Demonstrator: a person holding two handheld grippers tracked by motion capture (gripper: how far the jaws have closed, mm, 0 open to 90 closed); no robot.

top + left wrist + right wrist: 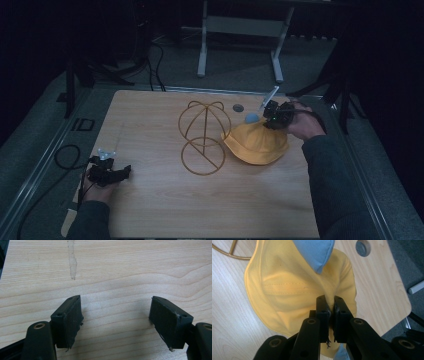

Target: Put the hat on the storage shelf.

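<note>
Right gripper (331,308) pinching yellow hat (287,290)

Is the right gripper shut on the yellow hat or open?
Shut on it: the right gripper has its black jaws together, pinching a fold of the yellow hat, whose fabric pulls up toward them.

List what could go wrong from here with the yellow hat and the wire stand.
1. The right gripper pinches only a thin fold of the yellow hat, so the cloth may slip out as it rises.
2. The hat's brim lies against the gold wire stand; dragging the hat could snag the light frame or tip it.
3. The left gripper is open over bare table, away from the stand, so nothing steadies it.
</note>
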